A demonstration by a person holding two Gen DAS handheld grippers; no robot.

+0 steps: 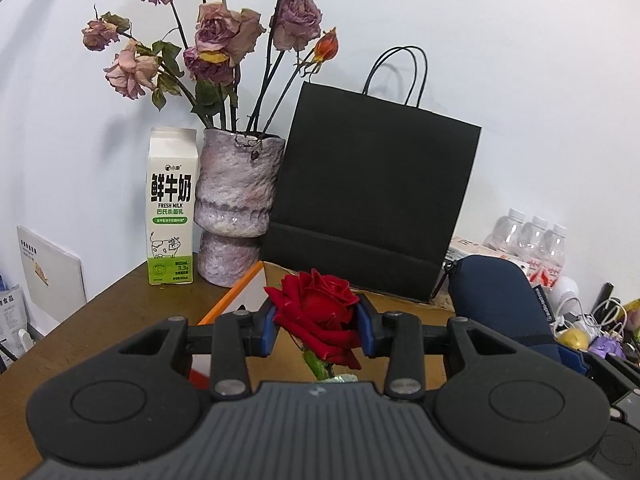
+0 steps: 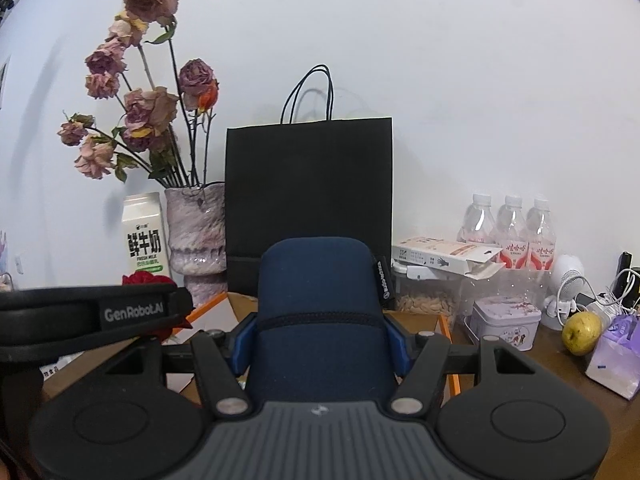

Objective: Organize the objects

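Left gripper (image 1: 318,330) is pinching a red rose (image 1: 316,314) between its blue pads, the bloom sitting right between them and facing up and toward the camera, green stem running down out of sight under the gripper body, so the long axis is pretty much upright. Right gripper (image 2: 320,344) is clamping a navy pouch (image 2: 318,312), which is standing on end between the fingers, rounded top pointing up, long axis vertical; a zipper line is crossing it and a small black side tag has white lettering too small for me to read. Both are hovering over the brown table (image 1: 120,312), in front of a black paper bag (image 1: 372,200). Left of the bag, a rough purple vase (image 1: 236,208) of dried roses is standing beside a milk carton (image 1: 172,208) reading "FRESH MILK" under big Chinese characters, with a cow drawing. From the right wrist view, the left gripper's strap is showing "GenRobot.AI". Three water bottles (image 2: 508,228) with pink labels are lined up by the wall.
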